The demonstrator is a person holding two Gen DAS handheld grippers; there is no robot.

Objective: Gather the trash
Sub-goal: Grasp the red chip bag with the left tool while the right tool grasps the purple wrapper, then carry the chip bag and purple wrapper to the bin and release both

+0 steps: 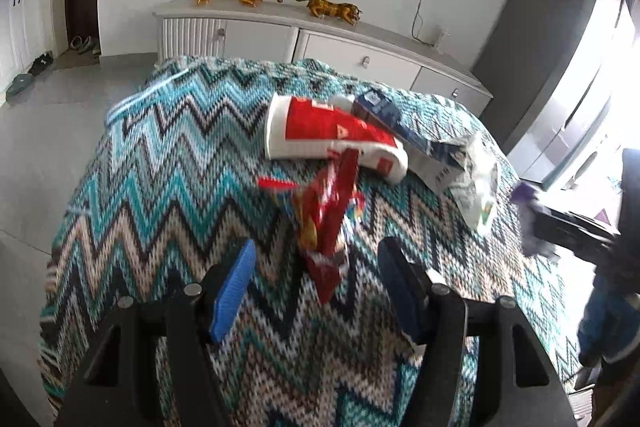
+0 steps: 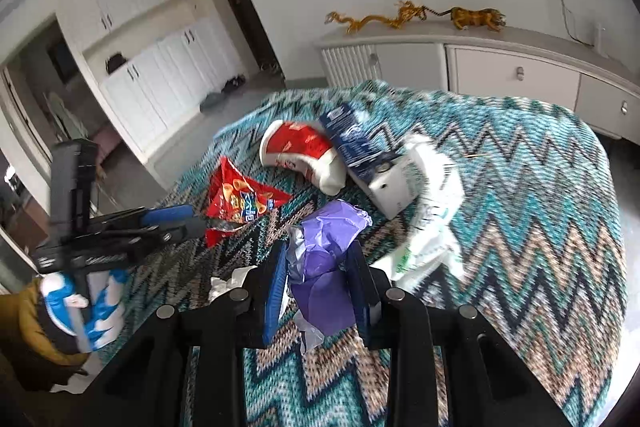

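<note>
We note the right gripper [image 2: 316, 291] with its jaws clamped on a crumpled purple wrapper [image 2: 324, 267], the wad pinched between the blue pads above the zigzag-knit cover [image 2: 520, 227] that drapes the surface. Our left gripper [image 1: 316, 291] has its jaws standing at a middling width; a red snack bag [image 1: 328, 223] lies between and just ahead of them, but the pads do not press on it. Beyond the bag, toward the far edge of the surface, we see a red-and-white paper cup [image 1: 328, 135] on its side, touching a blue-and-white carton [image 1: 408, 139] on its right, and a white plastic bag [image 1: 476, 187] beside that carton toward the right edge. In the right wrist view a small scrap of white paper [image 2: 228, 283] lies on the cover just left of the right gripper.
</note>
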